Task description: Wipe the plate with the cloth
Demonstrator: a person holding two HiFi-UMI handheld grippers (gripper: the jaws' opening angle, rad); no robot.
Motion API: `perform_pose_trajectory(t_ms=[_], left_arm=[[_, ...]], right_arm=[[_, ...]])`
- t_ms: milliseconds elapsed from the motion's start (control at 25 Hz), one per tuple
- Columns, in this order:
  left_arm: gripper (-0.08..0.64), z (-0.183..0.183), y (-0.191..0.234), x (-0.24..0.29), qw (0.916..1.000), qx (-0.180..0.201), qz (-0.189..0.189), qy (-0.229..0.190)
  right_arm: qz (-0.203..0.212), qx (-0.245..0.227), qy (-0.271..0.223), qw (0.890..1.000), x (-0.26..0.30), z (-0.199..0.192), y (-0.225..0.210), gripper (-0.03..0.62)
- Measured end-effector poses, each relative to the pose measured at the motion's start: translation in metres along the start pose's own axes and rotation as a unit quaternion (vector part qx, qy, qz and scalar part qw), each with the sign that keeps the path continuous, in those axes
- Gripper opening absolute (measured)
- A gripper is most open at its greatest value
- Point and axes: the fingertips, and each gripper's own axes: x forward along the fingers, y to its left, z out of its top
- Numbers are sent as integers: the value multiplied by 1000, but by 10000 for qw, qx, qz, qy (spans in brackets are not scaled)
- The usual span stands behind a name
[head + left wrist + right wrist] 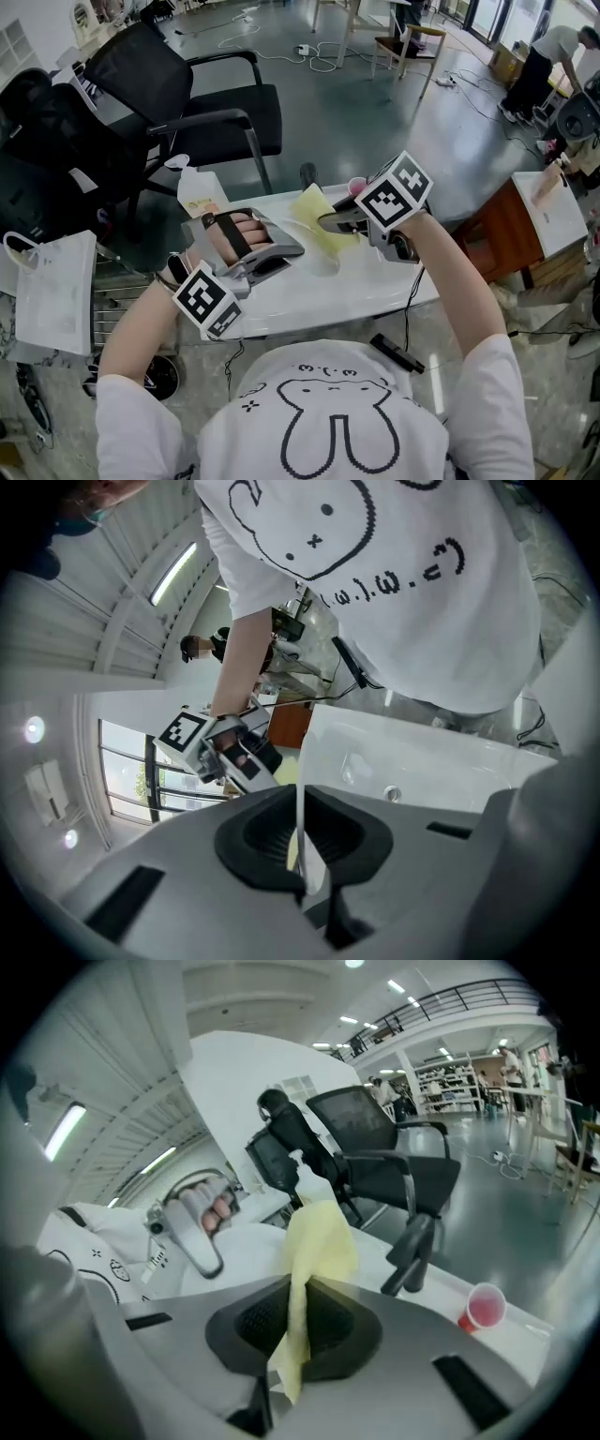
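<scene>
My left gripper [292,251] is shut on the thin rim of a white plate [317,262], held over the white table [375,291]. In the left gripper view that rim [300,808] runs edge-on between the dark pads. Just right of it, my right gripper [325,223] is shut on a yellow cloth [321,217]. The cloth [317,1241] stands up out of its jaws, right beside the plate [251,1252]. The plate's face lies between the cloth and the left gripper [202,1227].
A small red cup [483,1307] stands on the table's far side, also seen in the head view [357,186]. A spray bottle [195,192] sits at the far left corner. Black office chairs [187,94] stand beyond the table, a white bag [56,291] to the left.
</scene>
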Motion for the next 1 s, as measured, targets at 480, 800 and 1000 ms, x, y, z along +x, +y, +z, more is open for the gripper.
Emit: perform_pose_trajectory(t_ms=[480, 800, 1000], left_arm=[[25, 7, -3, 0, 9998, 170, -66, -83], [25, 9, -10, 3, 9990, 408, -188, 9], [25, 12, -8, 1, 9990, 421, -134, -21]], right_arm=[[1055, -877, 288, 9901, 29, 42, 73, 37], [831, -796, 523, 9920, 42, 40, 59, 37], [689, -364, 494, 9957, 46, 38, 39, 37]])
